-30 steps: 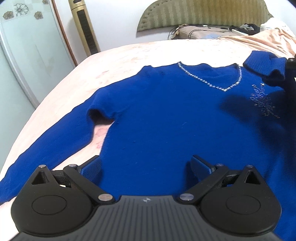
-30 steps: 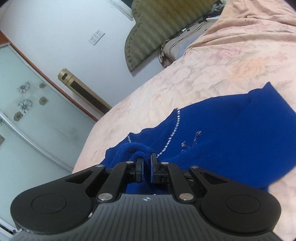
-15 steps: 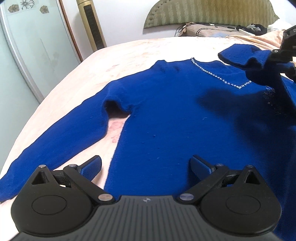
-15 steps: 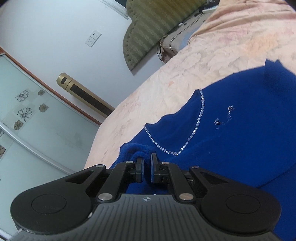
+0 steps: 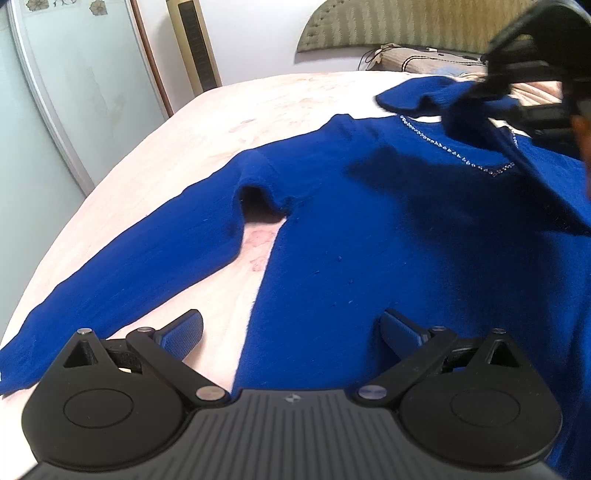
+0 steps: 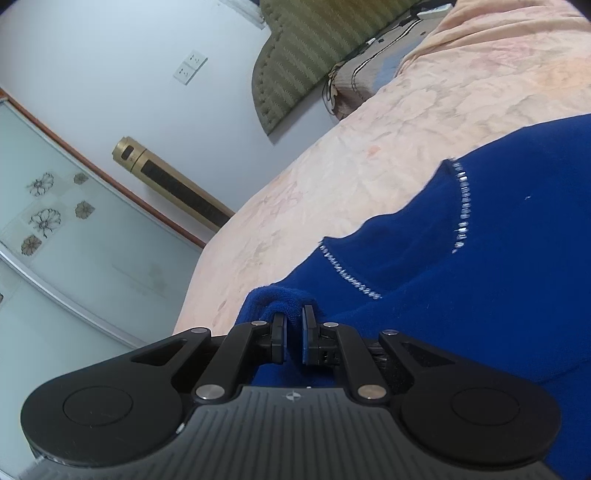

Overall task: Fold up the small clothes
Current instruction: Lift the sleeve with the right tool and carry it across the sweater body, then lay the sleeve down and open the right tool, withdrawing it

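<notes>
A royal blue sweater [image 5: 369,229] with a rhinestone V-neckline [image 5: 458,157] lies flat on the bed, its left sleeve [image 5: 122,288] stretched out toward the near left. My left gripper [image 5: 291,332] is open and empty, hovering over the sweater's lower hem area. My right gripper [image 6: 293,338] is shut on the cuff of the right sleeve [image 6: 280,299] and holds it lifted over the chest; it shows in the left wrist view [image 5: 532,66] at the upper right, with the sleeve [image 5: 436,99] draped from it.
The bed has a peach floral sheet [image 5: 288,99]. A padded headboard [image 5: 399,26] and pillow [image 5: 424,62] stand at the far end. A gold tower fan [image 5: 194,44] and a glass wardrobe door [image 5: 74,96] stand left of the bed.
My right gripper has carried the sleeve cuff further left across the neckline. My left gripper has shifted left, so the left sleeve and armpit show more centrally.
</notes>
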The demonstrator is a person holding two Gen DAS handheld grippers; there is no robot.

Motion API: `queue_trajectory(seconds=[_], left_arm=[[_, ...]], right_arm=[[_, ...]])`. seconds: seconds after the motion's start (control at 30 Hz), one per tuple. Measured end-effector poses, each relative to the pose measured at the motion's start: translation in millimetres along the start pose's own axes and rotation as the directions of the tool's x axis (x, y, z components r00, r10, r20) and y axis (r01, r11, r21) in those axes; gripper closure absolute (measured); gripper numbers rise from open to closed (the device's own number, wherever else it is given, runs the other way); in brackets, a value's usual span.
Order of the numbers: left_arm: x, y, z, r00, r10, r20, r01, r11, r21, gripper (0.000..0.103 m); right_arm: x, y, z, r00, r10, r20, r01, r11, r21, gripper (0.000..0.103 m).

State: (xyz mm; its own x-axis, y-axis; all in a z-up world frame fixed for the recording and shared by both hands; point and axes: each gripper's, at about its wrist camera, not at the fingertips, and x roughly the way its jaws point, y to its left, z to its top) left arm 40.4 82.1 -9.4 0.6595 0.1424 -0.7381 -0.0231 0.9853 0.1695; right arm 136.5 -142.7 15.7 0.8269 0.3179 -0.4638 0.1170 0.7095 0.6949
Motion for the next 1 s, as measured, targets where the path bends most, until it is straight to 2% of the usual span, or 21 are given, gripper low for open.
queue_trajectory(seconds=[0.33,0.43,0.5,0.63,0.77,0.8,0.83,0.9,0.97,1.0], left_arm=[[1,10,-3,1.0,0.021,-0.016,-0.022,1.0,-0.019,0.0],[0,10,-4,1.0,0.027,-0.016,-0.027,1.0,-0.011,0.0],[0,10,-4,0.999,0.031,-0.014,-0.031,0.999,-0.006,0.0],[5,11,-4,0.999,0.032,-0.025,-0.032,0.999,-0.015,0.0],[5,12,-4,0.999,0.03,-0.028,-0.031,0.999,-0.02,0.0],[5,12,-5,0.999,0.03,-0.028,-0.031,0.999,-0.02,0.0],[5,12,-5,0.999,0.03,-0.028,-0.031,0.999,-0.021,0.0],[7,13,-5,0.999,0.03,-0.032,-0.031,0.999,-0.024,0.0],[7,15,-6,0.999,0.03,-0.034,-0.031,0.999,-0.025,0.0],[7,16,-7,0.999,0.033,-0.034,-0.034,0.999,-0.025,0.0]], right_arm=[[46,25,-15,0.997,-0.017,-0.074,0.01,0.997,-0.083,0.088],[63,28,-21,0.989,-0.057,-0.133,0.036,0.987,-0.159,0.078],[69,28,-24,0.977,-0.088,-0.192,0.049,0.979,-0.197,0.048],[61,31,-29,0.964,-0.098,-0.249,0.02,0.954,-0.299,0.042],[59,47,-39,0.924,-0.146,-0.352,-0.055,0.863,-0.502,0.03],[55,49,-42,0.925,-0.138,-0.354,-0.078,0.844,-0.53,0.03],[53,49,-41,0.929,-0.116,-0.352,-0.092,0.848,-0.522,0.03],[49,43,-34,0.936,-0.045,-0.349,-0.117,0.895,-0.431,0.03],[43,34,-23,0.961,0.011,-0.275,-0.103,0.94,-0.324,0.032],[39,37,-21,0.973,0.005,-0.232,-0.087,0.934,-0.347,0.035]])
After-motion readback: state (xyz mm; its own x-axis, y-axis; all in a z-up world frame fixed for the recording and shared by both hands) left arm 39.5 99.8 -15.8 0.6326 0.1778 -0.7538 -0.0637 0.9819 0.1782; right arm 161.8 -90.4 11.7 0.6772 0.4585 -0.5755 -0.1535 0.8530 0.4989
